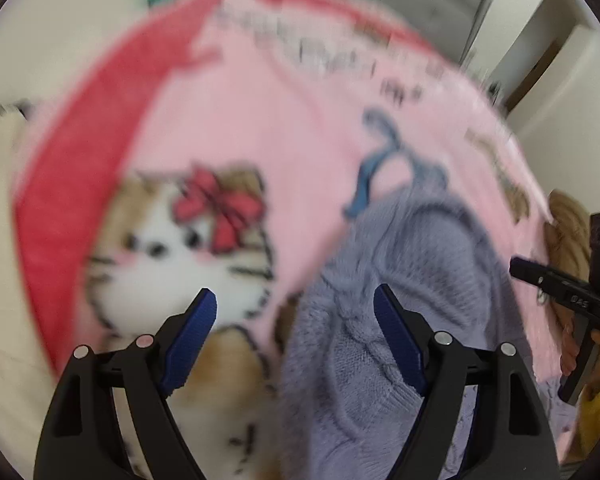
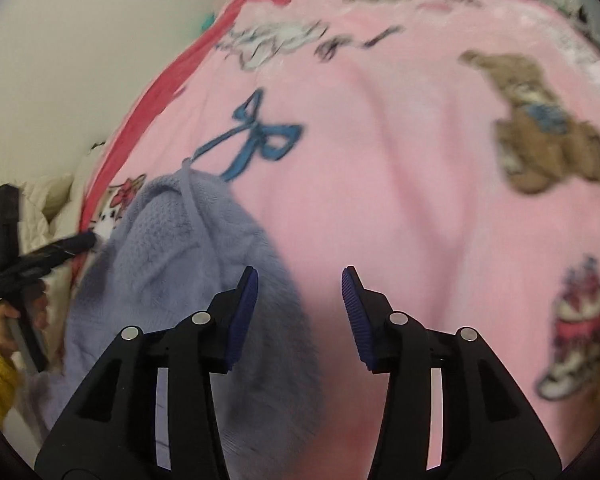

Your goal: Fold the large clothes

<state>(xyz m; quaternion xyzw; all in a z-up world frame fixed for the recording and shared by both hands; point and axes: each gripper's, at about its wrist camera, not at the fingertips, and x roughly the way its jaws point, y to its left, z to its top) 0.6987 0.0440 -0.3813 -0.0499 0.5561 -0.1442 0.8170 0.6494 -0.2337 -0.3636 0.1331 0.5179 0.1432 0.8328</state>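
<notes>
The left hand-held gripper (image 1: 294,308) has its jaws wide apart with nothing clamped; the lavender knit sweater (image 1: 380,320) lies bunched just ahead of it and under its right finger. The right hand-held gripper (image 2: 300,292) also stands apart and empty, the sweater (image 2: 188,260) to its left and beneath its left finger. Both hover over a pink cartoon-print blanket (image 2: 420,160) with a red border.

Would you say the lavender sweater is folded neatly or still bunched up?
Bunched up: the lavender sweater lies in a rumpled heap with uneven creases on the pink blanket, no flat, squared fold visible.
</notes>
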